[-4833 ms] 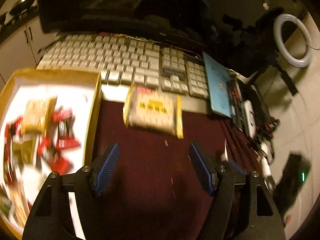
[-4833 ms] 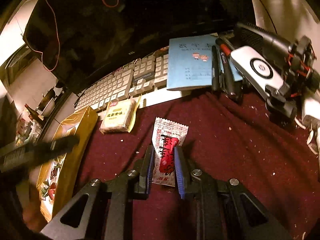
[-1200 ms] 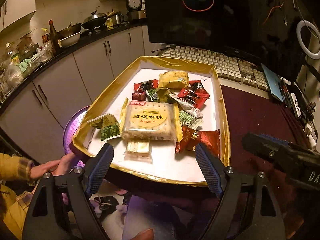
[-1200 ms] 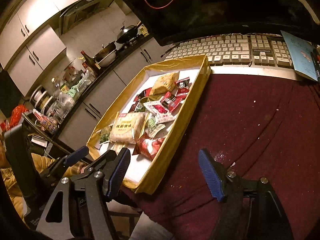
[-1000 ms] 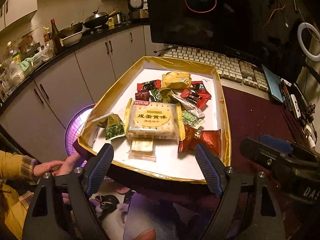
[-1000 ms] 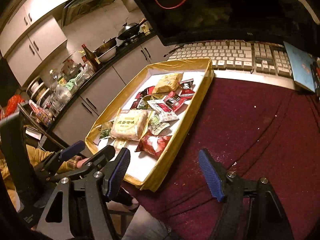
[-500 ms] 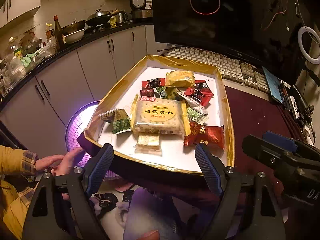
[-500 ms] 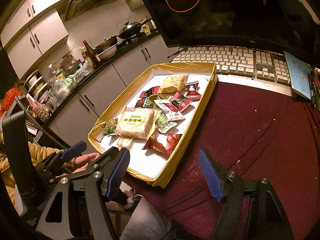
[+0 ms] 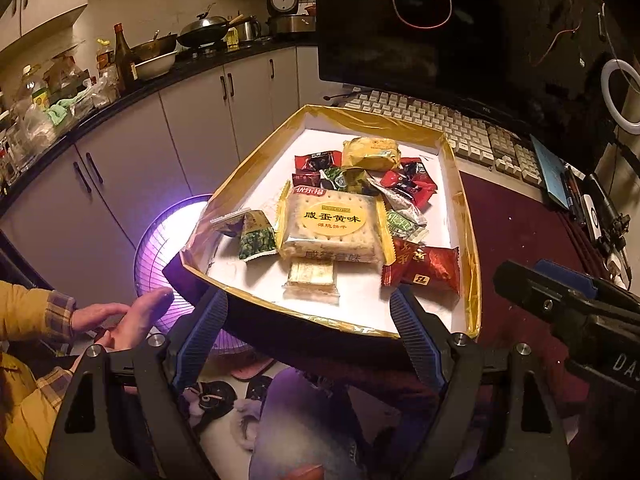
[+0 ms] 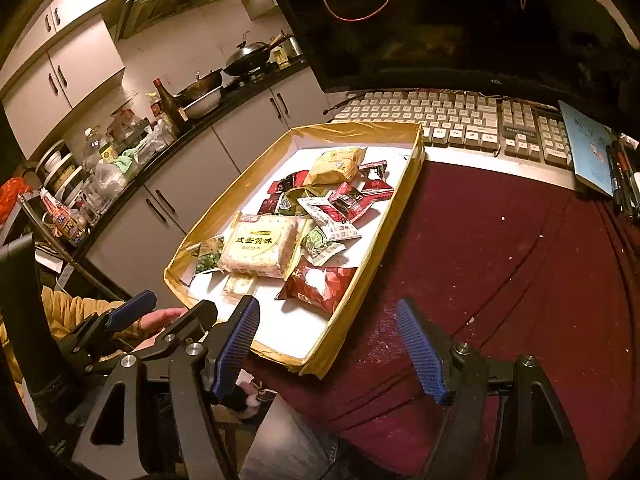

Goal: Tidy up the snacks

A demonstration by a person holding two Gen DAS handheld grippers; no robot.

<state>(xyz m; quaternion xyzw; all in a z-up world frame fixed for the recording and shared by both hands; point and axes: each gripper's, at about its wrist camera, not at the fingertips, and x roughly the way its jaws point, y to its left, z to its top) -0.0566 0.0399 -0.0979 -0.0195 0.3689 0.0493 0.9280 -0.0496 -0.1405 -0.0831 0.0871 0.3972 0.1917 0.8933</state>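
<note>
Snacks heaped in the gold-rimmed tray at the table's left edge, near corner overhanging. Long axis of tray running from the near edge toward the keyboard. Biscuit pack on top, label facing up, hiding a small gold packet in part; little red wrappers behind overlapped, print unreadable. Left gripper with fingers spread wide, nothing between them. Right gripper likewise spread and empty, over the tray's near corner. Bare hand lower left, cut off by the sleeve.
</note>
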